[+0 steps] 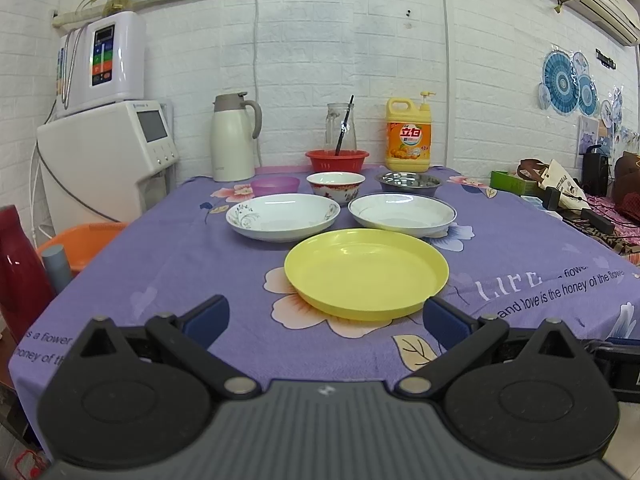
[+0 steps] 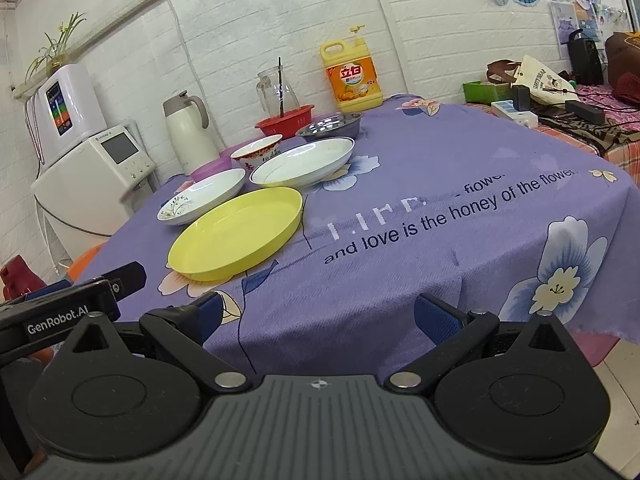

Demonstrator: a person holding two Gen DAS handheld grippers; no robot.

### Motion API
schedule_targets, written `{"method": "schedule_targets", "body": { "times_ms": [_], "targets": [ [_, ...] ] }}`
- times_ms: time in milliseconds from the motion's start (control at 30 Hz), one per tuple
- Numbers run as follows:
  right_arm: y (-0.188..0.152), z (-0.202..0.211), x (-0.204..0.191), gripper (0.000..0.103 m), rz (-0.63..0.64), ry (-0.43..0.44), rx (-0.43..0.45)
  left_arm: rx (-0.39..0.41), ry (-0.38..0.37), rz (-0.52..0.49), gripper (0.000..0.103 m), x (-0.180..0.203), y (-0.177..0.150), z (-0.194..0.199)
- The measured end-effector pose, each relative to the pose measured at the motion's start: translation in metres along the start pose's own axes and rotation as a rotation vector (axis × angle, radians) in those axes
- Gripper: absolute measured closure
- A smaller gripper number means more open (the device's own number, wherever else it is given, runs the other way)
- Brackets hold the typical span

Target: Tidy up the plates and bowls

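A yellow plate (image 1: 366, 272) (image 2: 236, 234) lies nearest on the purple flowered tablecloth (image 1: 160, 264). Behind it sit two white plates, one on the left (image 1: 283, 216) (image 2: 202, 196) and one on the right (image 1: 402, 214) (image 2: 303, 161). Farther back stand a purple bowl (image 1: 275, 185), a red-patterned white bowl (image 1: 336, 186) (image 2: 257, 150) and a steel bowl (image 1: 409, 184) (image 2: 330, 125). My left gripper (image 1: 326, 322) hangs open just short of the yellow plate, holding nothing. Over the table's front edge, right of the plates, my right gripper (image 2: 318, 316) is open and empty.
At the back stand a red colander (image 1: 337, 159) holding a glass jug (image 1: 341, 127), a yellow detergent bottle (image 1: 408, 136) and a white thermos (image 1: 232, 138). White appliances (image 1: 108, 148) and an orange basin (image 1: 86, 242) are at the left. Clutter (image 2: 560, 92) fills the right side.
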State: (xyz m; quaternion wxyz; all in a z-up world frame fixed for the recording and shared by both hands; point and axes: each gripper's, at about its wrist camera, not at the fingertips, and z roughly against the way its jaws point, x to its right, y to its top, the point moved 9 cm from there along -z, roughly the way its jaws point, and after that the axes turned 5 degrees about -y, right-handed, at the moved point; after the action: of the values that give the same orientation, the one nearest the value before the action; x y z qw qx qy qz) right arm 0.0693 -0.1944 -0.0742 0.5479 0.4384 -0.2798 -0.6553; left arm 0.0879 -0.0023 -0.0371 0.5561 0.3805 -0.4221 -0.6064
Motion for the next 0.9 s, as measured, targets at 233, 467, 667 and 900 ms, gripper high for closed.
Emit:
{"method": "schedule_targets", "body": {
  "times_ms": [233, 467, 667, 900],
  "targets": [
    [-0.001, -0.002, 0.0, 0.0, -0.002, 0.0, -0.01, -0.003, 0.001, -0.004, 0.0, 0.0, -0.001, -0.001],
    [-0.004, -0.004, -0.001, 0.0, 0.003, 0.0, -0.018, -0.006, 0.004, -0.004, 0.0, 0.0, -0.002, -0.002],
    [-0.005, -0.006, -0.001, 0.0, 0.005, 0.001, -0.028, -0.016, 0.009, -0.001, 0.0, -0.001, -0.005, -0.004],
    [-0.007, -0.009, -0.001, 0.0, 0.003, -0.001, -0.033, -0.029, 0.014, -0.006, 0.0, -0.004, -0.006, -0.01]
  ]
}}
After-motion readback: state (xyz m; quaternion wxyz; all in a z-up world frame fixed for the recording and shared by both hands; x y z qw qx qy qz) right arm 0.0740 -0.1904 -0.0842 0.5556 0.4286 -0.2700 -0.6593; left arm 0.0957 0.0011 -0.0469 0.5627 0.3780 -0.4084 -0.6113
